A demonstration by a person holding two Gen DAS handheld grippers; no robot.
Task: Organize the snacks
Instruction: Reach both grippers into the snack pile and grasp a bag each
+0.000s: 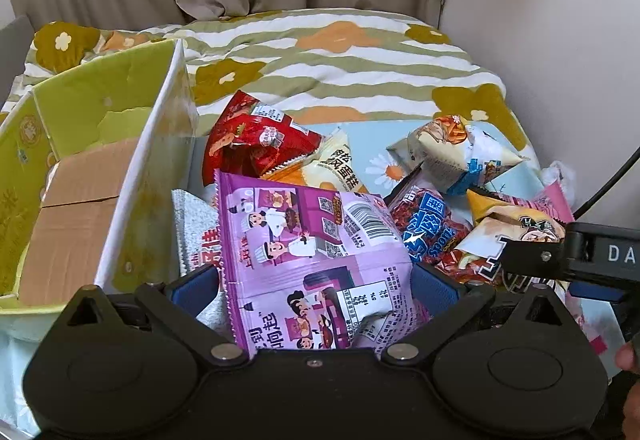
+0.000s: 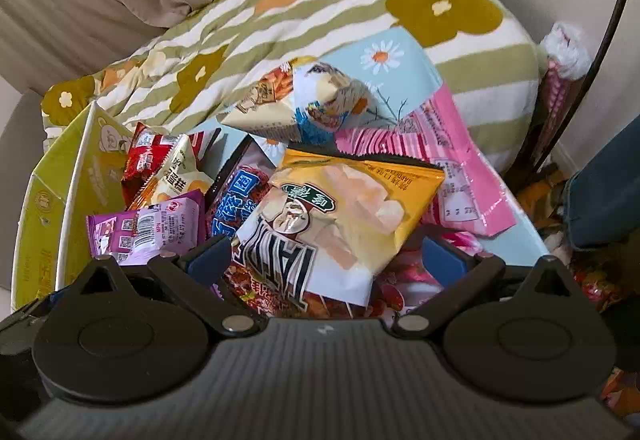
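Left wrist view: the left tongs (image 1: 316,290) pinch the purple snack packet (image 1: 316,244) — long axis pointing away — with the green carton (image 1: 80,144) just left; right tongs (image 2: 340,260) straddle a yellow chip bag (image 2: 344,216), grip uncertain.

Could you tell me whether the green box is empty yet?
Apparently empty: the green box shows only bare cardboard flaps inside.

"Spoons" on blue-red packet (image 1: 426,230), "DA" on right gripper (image 1: 600,256)
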